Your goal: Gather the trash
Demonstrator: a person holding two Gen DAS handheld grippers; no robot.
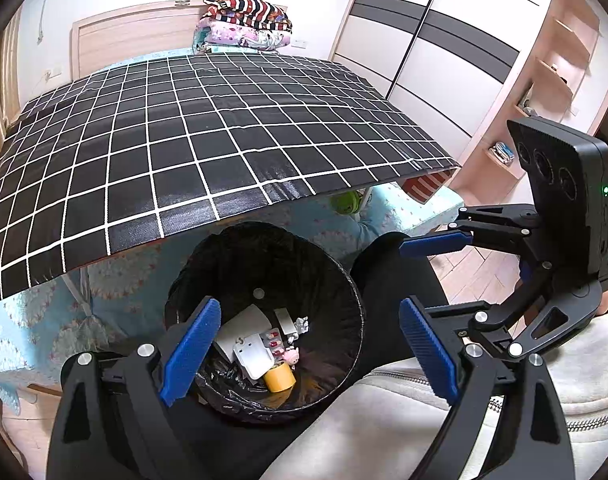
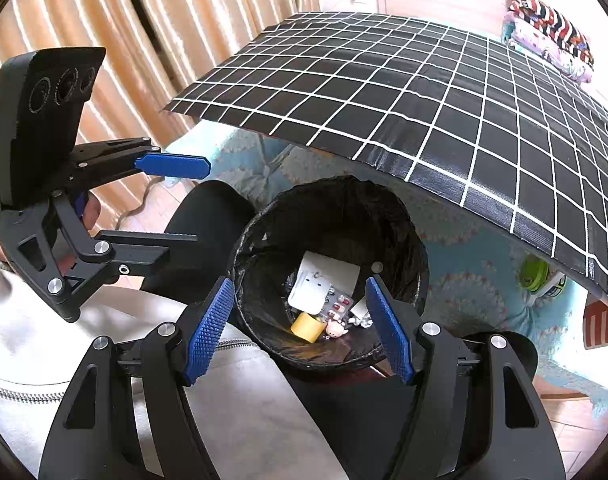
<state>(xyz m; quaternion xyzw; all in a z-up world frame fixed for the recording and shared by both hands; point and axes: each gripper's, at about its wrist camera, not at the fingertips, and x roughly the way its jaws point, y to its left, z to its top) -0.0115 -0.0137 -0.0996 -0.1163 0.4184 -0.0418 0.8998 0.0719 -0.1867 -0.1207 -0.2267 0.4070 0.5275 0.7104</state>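
While both tools hang over the bin (image 1: 264, 320) | left gripper (image 1: 310, 354) spread, empty | right gripper (image 2: 300, 332) spread, empty | trash — yellow tape roll (image 2: 305, 327), pill pack (image 2: 338, 303), white card (image 1: 240, 326) — lies in the bin, below both | checked table (image 1: 192, 148) beyond looks bare | task judged nearly done.

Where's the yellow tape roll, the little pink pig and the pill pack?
yellow tape roll (image 1: 279, 376), left wrist view, its side.
pink pig (image 2: 335, 330), right wrist view, its body.
pill pack (image 2: 338, 303), right wrist view, its middle.
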